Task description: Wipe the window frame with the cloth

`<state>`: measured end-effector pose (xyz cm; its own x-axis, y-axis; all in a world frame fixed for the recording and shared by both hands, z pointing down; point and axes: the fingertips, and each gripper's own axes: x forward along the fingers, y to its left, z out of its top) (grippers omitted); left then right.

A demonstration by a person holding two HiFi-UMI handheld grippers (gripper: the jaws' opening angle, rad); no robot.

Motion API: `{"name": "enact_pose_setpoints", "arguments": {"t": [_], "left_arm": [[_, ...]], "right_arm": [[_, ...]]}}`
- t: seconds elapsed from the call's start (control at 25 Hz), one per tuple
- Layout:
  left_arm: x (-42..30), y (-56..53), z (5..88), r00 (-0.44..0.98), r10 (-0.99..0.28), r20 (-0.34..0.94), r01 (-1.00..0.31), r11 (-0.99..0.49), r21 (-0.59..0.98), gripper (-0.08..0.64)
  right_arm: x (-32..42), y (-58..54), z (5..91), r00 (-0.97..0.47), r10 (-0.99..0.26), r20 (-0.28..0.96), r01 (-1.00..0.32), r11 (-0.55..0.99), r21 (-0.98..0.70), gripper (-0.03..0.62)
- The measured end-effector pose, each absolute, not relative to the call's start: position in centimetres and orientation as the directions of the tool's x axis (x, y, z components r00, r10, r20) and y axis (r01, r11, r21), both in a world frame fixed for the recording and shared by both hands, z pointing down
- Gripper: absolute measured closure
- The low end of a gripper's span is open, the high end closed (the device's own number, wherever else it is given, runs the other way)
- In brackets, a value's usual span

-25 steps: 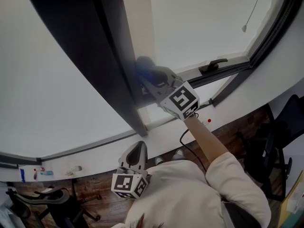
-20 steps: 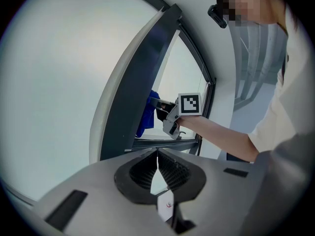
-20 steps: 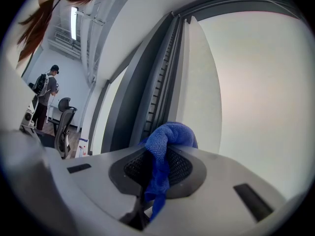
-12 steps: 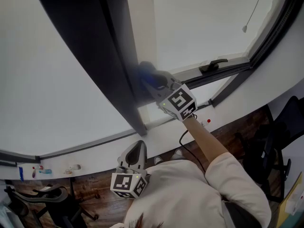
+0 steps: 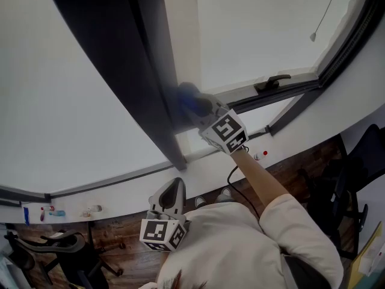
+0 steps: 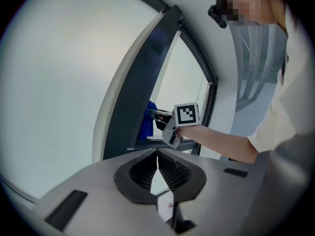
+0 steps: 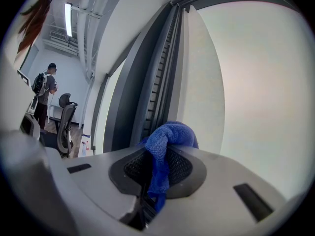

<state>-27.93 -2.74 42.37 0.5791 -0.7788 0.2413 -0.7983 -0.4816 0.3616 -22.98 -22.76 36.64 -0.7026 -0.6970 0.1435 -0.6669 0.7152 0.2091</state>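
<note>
Seen from above, a person in a pale sleeve [image 5: 301, 227] stands at a large window.

Nearest the body, the left gripper [image 5: 175, 188] is held low in front of the chest, pointing up at the white sill [image 5: 201, 168]. Its own view shows the two ribbed jaws pressed together with nothing between them. It is well apart from the work.

Farther out, the bare right forearm [image 5: 258, 176] reaches up over the sill. It ends at the right gripper [image 5: 202, 109], whose marker cube faces the head camera. The right gripper view shows its jaws pinching a blue cloth [image 7: 167, 136]. One bunched fold stands proud of the jaw tips and a loose tail hangs down behind them.

The cloth sits against the foot of the dark upright of the window frame [image 5: 144, 71], close to where the upright meets the lower rail. From the head view it appears to touch the frame, though the exact contact is blurred.

The cloth looks like soft towelling: light, limp and easily squashed. A hold on a thick gathered fold, as here, likely suits it, leaving a pad beyond the tips to rub the frame. The likely risk is the fabric dragging out of the jaws on the frame's ridged channel.

Beyond lie pale glass, a dark window handle [image 5: 272, 82] on the lower rail to the right, and a thin hanging cord [image 5: 322, 17].
</note>
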Motion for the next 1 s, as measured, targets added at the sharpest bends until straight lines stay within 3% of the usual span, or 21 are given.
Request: {"name": "enact_pose_setpoints", "arguments": {"t": [1.0], "left_arm": [[-25.5,-2.0,43.0,0.491,-0.825,0.278,-0.847,-0.378,0.374,0.549]], "right_arm": [[-22.2,-22.9,46.2,-0.688,-0.666,0.288,-0.636,0.745,0.203,0.545]]}}
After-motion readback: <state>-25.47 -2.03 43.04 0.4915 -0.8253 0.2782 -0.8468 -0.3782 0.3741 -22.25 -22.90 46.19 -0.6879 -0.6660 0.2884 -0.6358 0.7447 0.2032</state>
